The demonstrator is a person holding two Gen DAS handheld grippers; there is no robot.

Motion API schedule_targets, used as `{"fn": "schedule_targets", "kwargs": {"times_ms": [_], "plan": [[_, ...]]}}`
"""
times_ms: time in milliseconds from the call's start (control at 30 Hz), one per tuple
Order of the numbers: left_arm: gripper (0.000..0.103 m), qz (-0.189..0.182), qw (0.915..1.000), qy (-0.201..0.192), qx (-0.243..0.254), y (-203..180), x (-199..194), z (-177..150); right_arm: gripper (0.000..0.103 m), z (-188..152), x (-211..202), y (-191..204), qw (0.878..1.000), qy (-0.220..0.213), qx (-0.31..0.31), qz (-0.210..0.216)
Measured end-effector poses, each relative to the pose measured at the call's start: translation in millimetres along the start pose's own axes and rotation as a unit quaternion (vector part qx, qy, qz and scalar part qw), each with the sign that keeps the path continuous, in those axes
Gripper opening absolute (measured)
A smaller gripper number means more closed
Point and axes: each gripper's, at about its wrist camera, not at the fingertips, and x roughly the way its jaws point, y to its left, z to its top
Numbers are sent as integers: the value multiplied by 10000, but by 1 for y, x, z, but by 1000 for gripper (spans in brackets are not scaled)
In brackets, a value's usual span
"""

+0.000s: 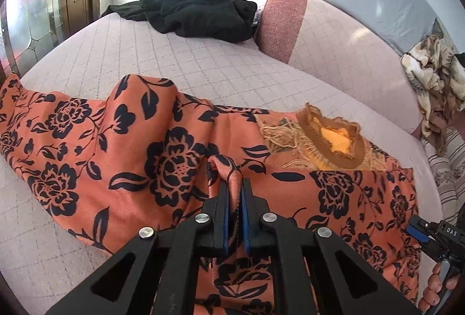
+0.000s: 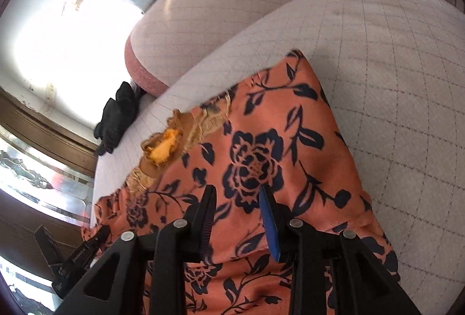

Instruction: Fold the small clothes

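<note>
- The orange floral garment [image 1: 162, 158] is seen spread across a pale quilted sofa seat [image 1: 203, 65], its black rose print facing up.
- A neckline with brown ribbed trim [image 1: 331, 140] and a yellow lining is shown on the far part of the garment, with frayed tan embroidery beside it.
- A raised pinch of the orange fabric is clamped in the left gripper [image 1: 232, 184]; its blue-padded jaws are pressed together on the fold, and cloth is bunched up just beyond the fingertips.
- The right gripper [image 2: 238, 193] is held over the garment near a large black rose, its jaws standing apart; no fabric is seen pressed between them, and the cloth lies below the tips.
- In the left wrist view, the right gripper is glimpsed at the right edge, with the fingers of a hand [image 1: 436, 283] wrapped around its handle.
- The left gripper is likewise caught at the lower left of the right wrist view, at the garment's edge.
- A crumpled black garment [image 1: 200, 13] is noted at the far end of the seat, beside a pink sofa arm [image 1: 282, 21].
- A beige patterned cloth [image 1: 430, 82] is left heaped against the backrest, well apart from the orange piece.
</note>
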Motion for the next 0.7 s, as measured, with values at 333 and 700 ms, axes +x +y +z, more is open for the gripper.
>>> {"fn": "schedule_targets", "kwargs": {"times_ms": [333,700], "plan": [[58,-372,9864,420,-1543,68,-6,23,56,-8,13,1,9996,241,-130,-10],[76,1152,8881,-456,-4427,287,-60,2,57,-13,14,7,9992,99,-328,-182]]}}
